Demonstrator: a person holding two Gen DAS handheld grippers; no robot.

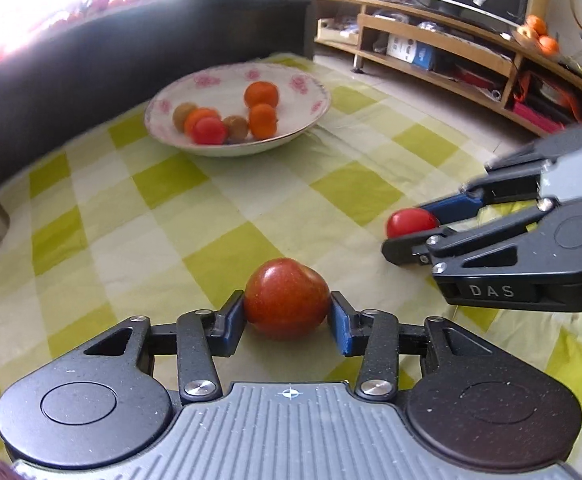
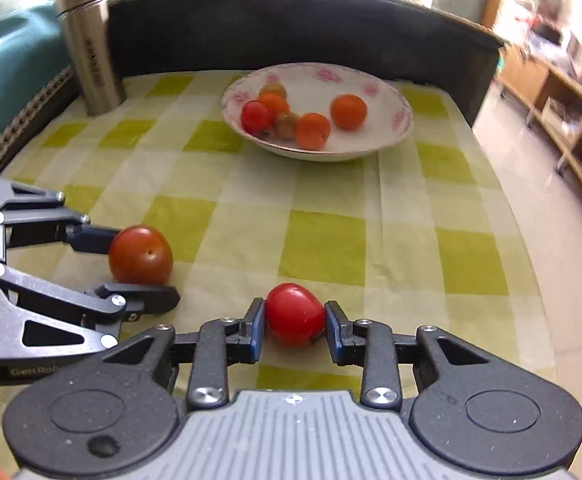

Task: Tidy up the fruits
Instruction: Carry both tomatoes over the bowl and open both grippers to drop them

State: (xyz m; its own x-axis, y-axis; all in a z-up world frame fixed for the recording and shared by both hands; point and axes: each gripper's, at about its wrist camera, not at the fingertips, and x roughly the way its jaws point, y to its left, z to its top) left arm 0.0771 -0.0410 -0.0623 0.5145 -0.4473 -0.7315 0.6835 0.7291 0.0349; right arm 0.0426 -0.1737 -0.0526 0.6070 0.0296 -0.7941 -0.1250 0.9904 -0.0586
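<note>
A dark red tomato [image 1: 287, 296] rests on the green-checked tablecloth [image 1: 163, 216], and my left gripper [image 1: 287, 314] is shut on it, both blue pads touching its sides. To its right a smaller bright red tomato [image 2: 295, 314] sits between the pads of my right gripper [image 2: 295, 322], which is shut on it too. The right gripper [image 1: 411, 229] and its tomato [image 1: 411, 222] show at the left wrist view's right edge. In the right wrist view the left gripper [image 2: 139, 267] and its tomato [image 2: 141, 255] show at left. A white floral bowl [image 1: 311, 80], also [image 2: 391, 108], holds oranges, a red tomato and brownish fruits.
A steel flask [image 2: 91, 48] stands at the table's far left corner. A dark sofa back [image 2: 291, 24] runs behind the table. A wooden TV stand [image 1: 451, 52] with oranges [image 1: 539, 34] on top lies beyond the floor; the table's right edge [image 2: 507, 200] drops to tiles.
</note>
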